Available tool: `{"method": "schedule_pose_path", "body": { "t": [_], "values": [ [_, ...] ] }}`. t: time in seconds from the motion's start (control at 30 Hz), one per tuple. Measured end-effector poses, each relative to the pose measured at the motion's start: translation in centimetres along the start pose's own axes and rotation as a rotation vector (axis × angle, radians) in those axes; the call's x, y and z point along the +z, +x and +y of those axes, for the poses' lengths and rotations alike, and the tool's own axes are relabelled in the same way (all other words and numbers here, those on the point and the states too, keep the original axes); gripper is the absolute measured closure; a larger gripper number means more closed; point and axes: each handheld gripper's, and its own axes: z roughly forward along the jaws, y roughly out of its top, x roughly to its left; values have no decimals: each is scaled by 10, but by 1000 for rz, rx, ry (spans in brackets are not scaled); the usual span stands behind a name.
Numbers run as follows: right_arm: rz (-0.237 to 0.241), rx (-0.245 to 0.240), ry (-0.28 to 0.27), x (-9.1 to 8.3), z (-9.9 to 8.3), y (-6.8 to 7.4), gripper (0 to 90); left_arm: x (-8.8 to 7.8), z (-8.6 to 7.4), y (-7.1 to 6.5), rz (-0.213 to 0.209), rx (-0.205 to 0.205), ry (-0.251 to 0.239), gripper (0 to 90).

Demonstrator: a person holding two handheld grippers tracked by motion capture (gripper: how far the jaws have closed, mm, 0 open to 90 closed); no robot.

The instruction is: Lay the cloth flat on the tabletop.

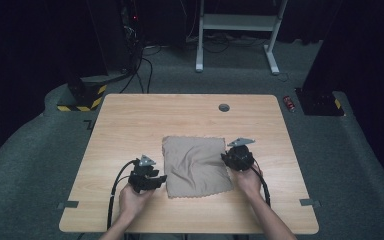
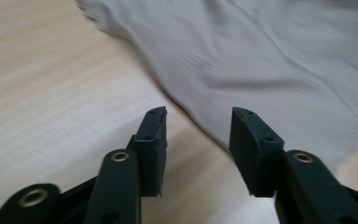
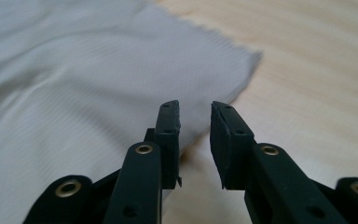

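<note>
So from the high view, a tan cloth point(image 1: 196, 166) lies mostly flat on the wooden table point(image 1: 130, 120), a bit toward the person's side of the middle, with soft wrinkles running across it and a wavy cut edge along the near side. The left gripper point(image 1: 156, 179) sits just off the cloth's near-left corner, held in the person's left hand point(image 1: 132, 199), with its cable looping back toward the table edge. The right gripper point(image 1: 231, 159) is right at the cloth's right edge, about halfway up that side, with the right hand point(image 1: 250, 181) behind it. From up here it's too small to tell whether either one actually touches the fabric, honestly.

Left gripper view: the left gripper point(image 2: 198, 122) has its jaws standing well apart with nothing between them, just bare wood showing in the gap. The cloth point(image 2: 261, 56) spreads across the upper right of the picture, its edge running diagonally down toward the right-hand jaw, and the tip of that jaw seems to sit over the fabric edge. Picture's a little blurry.

Right gripper view: the right gripper point(image 3: 195, 112) has its jaws parted by a narrower gap, and nothing is pinched in there. The cloth point(image 3: 84, 84) covers the left side, its corner poking out to the upper right, and the fabric's edge runs down behind the left-hand jaw. Bare table point(image 3: 317, 84) is on the right.
</note>
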Motion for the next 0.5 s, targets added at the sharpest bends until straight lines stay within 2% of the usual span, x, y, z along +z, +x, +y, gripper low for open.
{"method": "schedule_pose_path", "body": {
  "t": [0.1, 0.23, 0.33, 0.4, 0.5],
  "values": [
    [44, 3, -2, -10, -17, 10, 707, 0, -6, -13, -19, 27, 12, 631],
    [45, -30, -2, -16, -32, 20, 698, 5, -9, -25, -21, 74, 39, 666],
    [46, -46, 12, -15, -39, 25, 694, 10, -3, -27, -29, 77, 49, 774],
    [47, -39, 15, -13, -41, 26, 692, 13, 2, -26, -48, 83, 61, 865],
    [43, -39, 9, -12, -43, 27, 684, 14, 8, -26, -63, 96, 76, 891]
  ]
}}
